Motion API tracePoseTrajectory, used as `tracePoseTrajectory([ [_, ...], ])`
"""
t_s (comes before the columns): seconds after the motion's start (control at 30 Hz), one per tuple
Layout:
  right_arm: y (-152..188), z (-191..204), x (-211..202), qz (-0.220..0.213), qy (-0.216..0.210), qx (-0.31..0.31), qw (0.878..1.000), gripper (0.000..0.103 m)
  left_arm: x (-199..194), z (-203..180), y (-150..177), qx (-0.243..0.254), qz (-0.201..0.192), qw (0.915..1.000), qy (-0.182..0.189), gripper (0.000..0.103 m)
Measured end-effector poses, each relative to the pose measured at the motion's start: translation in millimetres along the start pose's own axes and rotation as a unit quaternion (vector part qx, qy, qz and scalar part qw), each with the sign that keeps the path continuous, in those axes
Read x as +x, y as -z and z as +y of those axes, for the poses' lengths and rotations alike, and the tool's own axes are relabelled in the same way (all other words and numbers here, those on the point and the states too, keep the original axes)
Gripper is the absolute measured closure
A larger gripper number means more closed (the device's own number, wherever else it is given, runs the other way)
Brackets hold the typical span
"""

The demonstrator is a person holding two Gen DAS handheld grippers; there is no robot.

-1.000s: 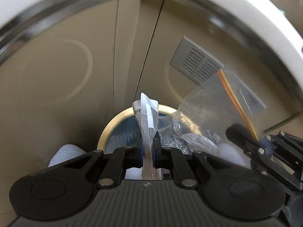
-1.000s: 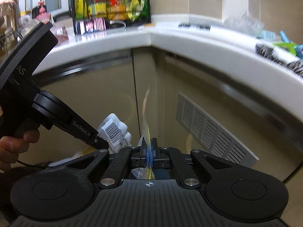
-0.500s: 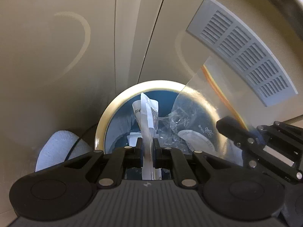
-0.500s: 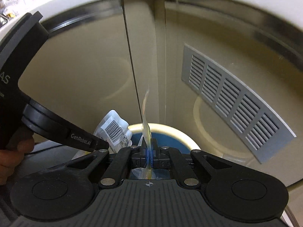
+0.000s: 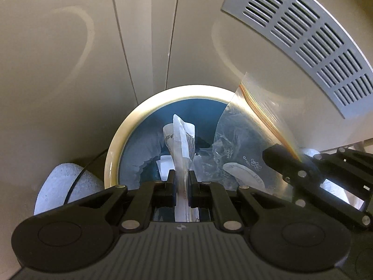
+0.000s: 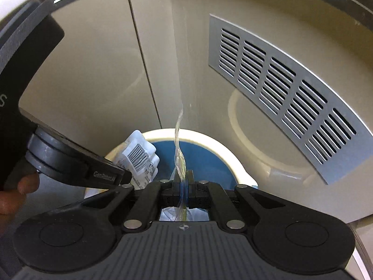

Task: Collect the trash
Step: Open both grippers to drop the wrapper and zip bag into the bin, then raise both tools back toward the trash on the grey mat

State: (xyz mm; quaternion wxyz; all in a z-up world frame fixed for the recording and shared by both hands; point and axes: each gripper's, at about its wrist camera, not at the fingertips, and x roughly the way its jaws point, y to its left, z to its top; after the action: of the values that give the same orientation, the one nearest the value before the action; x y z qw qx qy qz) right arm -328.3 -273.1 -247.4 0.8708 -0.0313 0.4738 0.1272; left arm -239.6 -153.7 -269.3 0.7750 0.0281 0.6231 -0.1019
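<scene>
My left gripper (image 5: 181, 179) is shut on a crumpled white wrapper (image 5: 180, 137) with a barcode, held over a round bin (image 5: 114, 154) with a cream rim and a blue liner. The right gripper (image 6: 184, 178) is shut on a clear zip bag (image 6: 179, 149) with an orange seal, seen edge-on above the same bin (image 6: 223, 151). In the left wrist view that zip bag (image 5: 244, 140) hangs over the bin's right side from the right gripper (image 5: 289, 161). In the right wrist view the left gripper (image 6: 121, 175) and its white wrapper (image 6: 137, 154) sit at the bin's left rim. Clear plastic lies in the bin.
Beige cabinet doors (image 5: 70, 58) stand right behind the bin, with a grey vent grille (image 6: 279, 88) on the right door. A pale rounded object (image 5: 60, 186) and a black cable (image 5: 79, 182) lie left of the bin. A hand (image 6: 16, 191) grips the left tool.
Both grippers have come down toward the bin and tipped more steeply downward. The counter edge and shelf have left both views, and the bin mouth now looks larger. Both grips are unchanged.
</scene>
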Motion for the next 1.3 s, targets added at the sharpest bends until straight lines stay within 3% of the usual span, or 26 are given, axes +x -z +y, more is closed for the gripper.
tracePoseTrajectory([
  [0.2, 4, -7, 2, 0.001, 0.023, 0.017, 1.000, 0.098, 0, -8, 5, 0.018, -0.002, 0.9996, -0.020, 0.089],
  [0.27, 3, -9, 1, 0.001, 0.029, 0.022, 0.999, 0.089, -1, -9, 6, 0.022, -0.005, 0.9997, -0.013, 0.074],
  [0.3, 3, -11, 2, 0.003, 0.033, 0.023, 0.999, 0.077, -1, -9, 7, 0.024, -0.007, 0.9996, -0.011, 0.045],
  [0.33, 3, -12, 1, 0.007, 0.040, 0.025, 0.999, 0.073, -3, -9, 6, 0.020, -0.012, 0.9996, -0.018, 0.028],
  [0.4, 3, -16, -2, 0.012, 0.051, 0.036, 0.998, 0.062, -8, -7, 6, 0.014, -0.026, 0.9991, -0.032, 0.015],
  [0.43, 4, -17, -6, 0.013, 0.051, 0.044, 0.998, 0.057, -10, -6, 5, 0.013, -0.024, 0.9992, -0.030, 0.015],
  [0.5, 4, -23, -14, 0.014, 0.054, 0.059, 0.997, 0.033, -15, -1, 3, 0.004, -0.011, 0.9998, -0.017, 0.014],
  [0.53, 4, -24, -20, 0.013, 0.052, 0.064, 0.997, 0.029, -19, 2, 3, -0.002, -0.008, 0.9999, -0.010, 0.011],
  [0.63, 4, -23, -44, -0.008, 0.035, 0.058, 0.998, 0.022, -45, 7, 4, -0.008, -0.028, 0.9996, 0.007, 0.007],
  [0.83, 4, -6, -111, -0.108, 0.026, 0.012, 0.994, 0.015, -121, 8, 22, 0.004, -0.113, 0.9932, 0.027, 0.002],
  [1.07, 4, 10, -192, -0.235, 0.010, -0.031, 0.971, 0.001, -219, 2, 44, 0.025, -0.247, 0.9681, 0.035, 0.000],
  [1.2, 1, 16, -228, -0.279, 0.012, -0.036, 0.960, 0.000, -257, -4, 58, 0.035, -0.309, 0.9499, 0.028, 0.000],
  [1.3, -1, 19, -248, -0.297, 0.012, -0.038, 0.954, 0.000, -280, -7, 63, 0.036, -0.334, 0.9415, 0.031, 0.000],
])
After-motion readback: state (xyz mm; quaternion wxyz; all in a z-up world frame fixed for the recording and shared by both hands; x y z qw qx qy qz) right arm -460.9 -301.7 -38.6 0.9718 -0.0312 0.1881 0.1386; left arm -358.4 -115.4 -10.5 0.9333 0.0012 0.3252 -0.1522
